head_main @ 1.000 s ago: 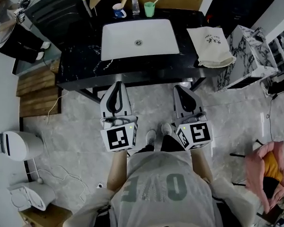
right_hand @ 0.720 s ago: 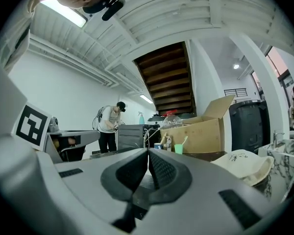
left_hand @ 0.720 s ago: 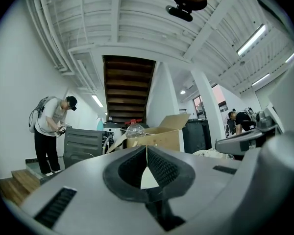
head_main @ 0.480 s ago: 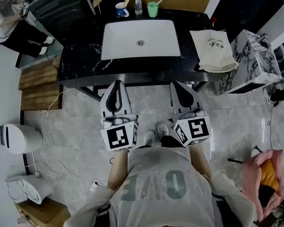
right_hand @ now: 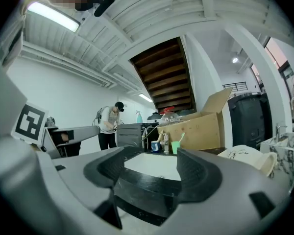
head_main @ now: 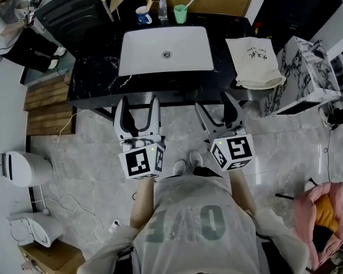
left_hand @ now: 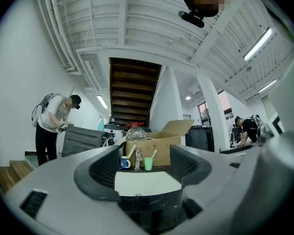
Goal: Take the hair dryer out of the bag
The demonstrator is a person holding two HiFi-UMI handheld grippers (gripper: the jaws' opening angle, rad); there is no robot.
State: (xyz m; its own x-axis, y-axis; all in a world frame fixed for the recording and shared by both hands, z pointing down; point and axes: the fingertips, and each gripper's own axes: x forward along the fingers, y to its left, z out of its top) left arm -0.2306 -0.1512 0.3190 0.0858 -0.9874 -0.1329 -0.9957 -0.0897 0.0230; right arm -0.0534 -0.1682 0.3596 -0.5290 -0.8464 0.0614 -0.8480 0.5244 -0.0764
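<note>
At the counter's (head_main: 97,61) right edge lies the bag (head_main: 254,60).

The bag (head_main: 255,61) lies on the counter (head_main: 97,79) at upper right, right of the sink (head_main: 160,64); a mug (head_main: 143,15) and a cup (head_main: 180,13) stand above the sink.

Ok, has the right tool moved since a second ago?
Yes: the right tool has edged forward toward the black counter edge, its jaws just opening with nothing between them.
</note>
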